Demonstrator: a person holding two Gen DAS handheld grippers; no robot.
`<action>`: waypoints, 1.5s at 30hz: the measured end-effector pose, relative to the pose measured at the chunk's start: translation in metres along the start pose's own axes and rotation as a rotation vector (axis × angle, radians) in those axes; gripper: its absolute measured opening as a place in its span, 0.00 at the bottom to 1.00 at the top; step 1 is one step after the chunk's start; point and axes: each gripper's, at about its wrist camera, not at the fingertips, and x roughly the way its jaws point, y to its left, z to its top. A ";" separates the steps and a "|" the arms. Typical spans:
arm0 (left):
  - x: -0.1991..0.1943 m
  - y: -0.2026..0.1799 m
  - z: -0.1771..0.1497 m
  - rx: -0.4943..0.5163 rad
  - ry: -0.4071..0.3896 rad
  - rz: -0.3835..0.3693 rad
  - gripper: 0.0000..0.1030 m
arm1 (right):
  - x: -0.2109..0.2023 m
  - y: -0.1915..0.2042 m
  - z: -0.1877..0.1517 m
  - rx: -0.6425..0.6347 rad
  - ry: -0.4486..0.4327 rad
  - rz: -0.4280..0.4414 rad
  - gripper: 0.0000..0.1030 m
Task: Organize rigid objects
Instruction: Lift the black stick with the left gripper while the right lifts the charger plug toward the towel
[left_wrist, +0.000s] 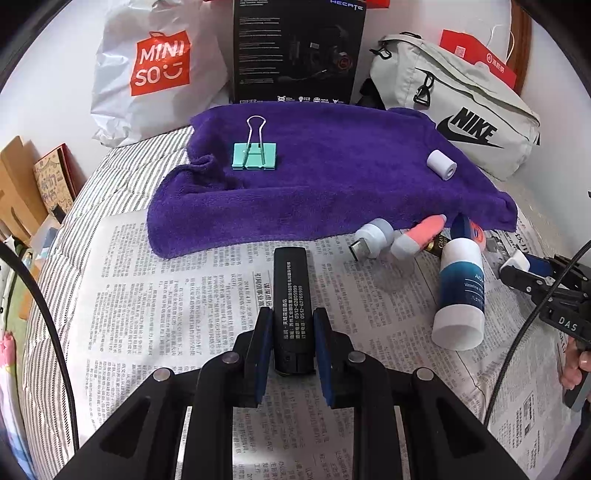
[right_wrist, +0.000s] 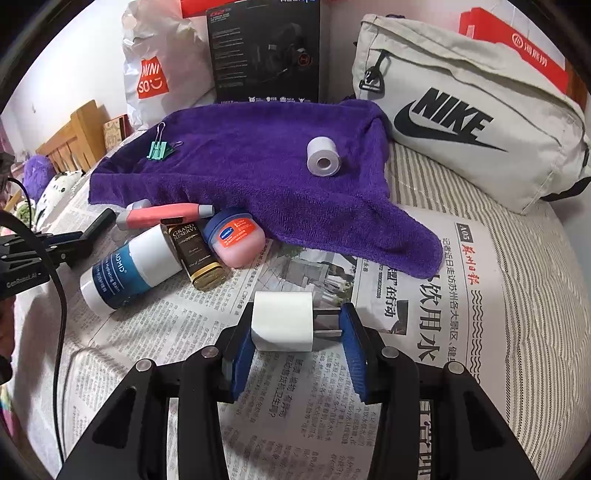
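While we hold both tools low over the newspaper (left_wrist: 207, 295), our left gripper (left_wrist: 289, 332) pinches a black lighter (left_wrist: 290, 295) between its 2 blue pads, the lighter pointing toward the purple towel (left_wrist: 332, 166). Our right gripper (right_wrist: 295, 325) clamps a white plug adapter (right_wrist: 282, 319), one pad on its body, the other at its prongs. On the towel lie a green binder clip (left_wrist: 255, 155) and a white tape roll (right_wrist: 323, 156).

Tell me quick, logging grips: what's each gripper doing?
Left gripper: shut on the black lighter.
Right gripper: shut on the white plug adapter.
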 end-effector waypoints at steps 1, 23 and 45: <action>0.000 0.001 -0.001 -0.003 0.001 0.000 0.21 | -0.001 -0.001 -0.001 0.000 0.006 0.000 0.42; -0.023 0.006 0.008 -0.003 -0.036 -0.034 0.21 | -0.017 -0.008 0.007 -0.002 0.013 -0.025 0.42; -0.021 0.006 0.071 0.009 -0.051 -0.043 0.21 | -0.025 -0.011 0.076 0.021 -0.025 0.023 0.42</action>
